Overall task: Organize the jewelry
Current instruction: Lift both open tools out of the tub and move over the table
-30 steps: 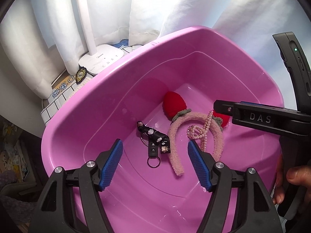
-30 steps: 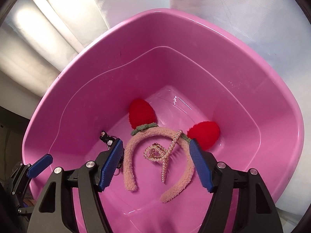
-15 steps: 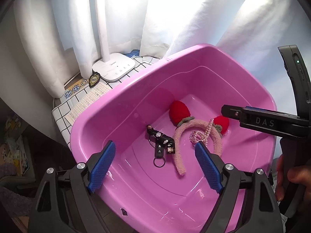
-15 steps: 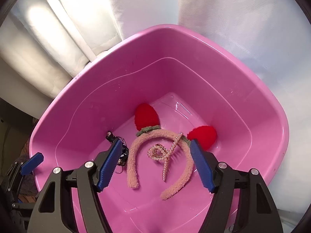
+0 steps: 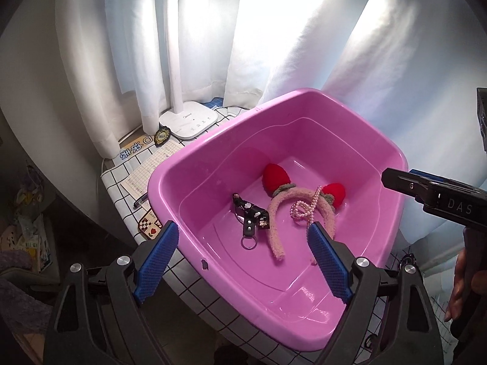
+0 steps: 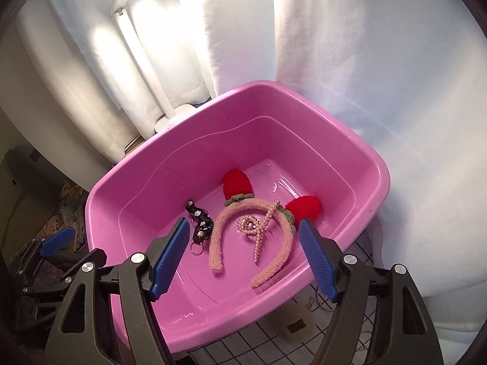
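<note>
A pink plastic tub (image 5: 164, 179) holds a fuzzy pink headband (image 5: 275, 237) with two red ears, a pearl hair clip (image 5: 301, 210) lying across it, and a black keychain strap (image 5: 249, 216) with a metal ring. My left gripper (image 5: 242, 226) hangs above the tub's near rim, its jaws opening with nothing between the blue pads. My right gripper (image 6: 243, 220) hovers over the tub (image 6: 100, 188), above the headband (image 6: 219, 237), pearl clip (image 6: 258, 228) and keychain (image 6: 201, 225). Its jaws are also opening and nothing is held.
A white lamp base (image 5: 188, 121) stands behind the tub against white curtains. The checked tablecloth (image 5: 121, 179) carries a paper sheet, a pen and small patches left of the tub. A hand (image 5: 462, 289) holds the right gripper. A fluffy item (image 6: 292, 313) lies in front of the tub.
Both grippers have risen and drawn back, so the whole tub and the table now show. The left jaws have spread wider. The items in the tub have not moved.
</note>
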`<action>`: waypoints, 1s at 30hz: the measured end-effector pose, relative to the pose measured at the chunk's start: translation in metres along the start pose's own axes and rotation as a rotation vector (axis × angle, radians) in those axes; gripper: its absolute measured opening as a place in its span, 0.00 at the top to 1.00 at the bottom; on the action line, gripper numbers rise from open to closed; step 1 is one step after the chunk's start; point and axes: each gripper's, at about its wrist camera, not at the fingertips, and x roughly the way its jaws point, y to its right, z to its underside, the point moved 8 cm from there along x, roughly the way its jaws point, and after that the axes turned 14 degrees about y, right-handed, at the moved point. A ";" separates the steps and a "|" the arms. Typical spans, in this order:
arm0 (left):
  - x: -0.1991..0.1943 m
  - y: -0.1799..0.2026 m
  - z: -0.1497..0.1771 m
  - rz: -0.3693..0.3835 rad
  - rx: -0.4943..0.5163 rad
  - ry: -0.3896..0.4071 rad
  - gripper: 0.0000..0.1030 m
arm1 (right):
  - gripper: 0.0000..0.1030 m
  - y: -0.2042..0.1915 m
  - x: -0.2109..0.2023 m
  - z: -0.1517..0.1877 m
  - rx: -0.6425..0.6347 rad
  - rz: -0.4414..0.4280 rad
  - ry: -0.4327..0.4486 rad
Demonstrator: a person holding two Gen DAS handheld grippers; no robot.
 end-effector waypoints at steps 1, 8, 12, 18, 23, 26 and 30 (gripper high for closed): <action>-0.008 0.004 0.000 0.001 0.009 0.015 0.15 | 0.27 0.004 -0.013 0.003 -0.003 -0.001 0.017; -0.046 0.046 0.019 0.053 0.048 0.046 0.14 | 0.26 0.063 -0.097 0.055 0.055 0.055 0.054; -0.065 0.076 0.039 0.102 0.030 0.057 0.10 | 0.26 0.121 -0.145 0.097 0.102 0.154 0.087; -0.084 0.121 0.081 0.129 0.044 0.054 0.09 | 0.26 0.196 -0.200 0.173 0.208 0.255 0.089; -0.093 0.151 0.126 0.120 0.055 0.031 0.08 | 0.26 0.232 -0.212 0.232 0.269 0.277 0.074; -0.093 0.165 0.154 0.116 0.051 0.001 0.08 | 0.26 0.241 -0.204 0.262 0.283 0.271 0.051; -0.088 0.181 0.187 0.112 0.084 -0.030 0.08 | 0.26 0.238 -0.185 0.293 0.308 0.254 0.018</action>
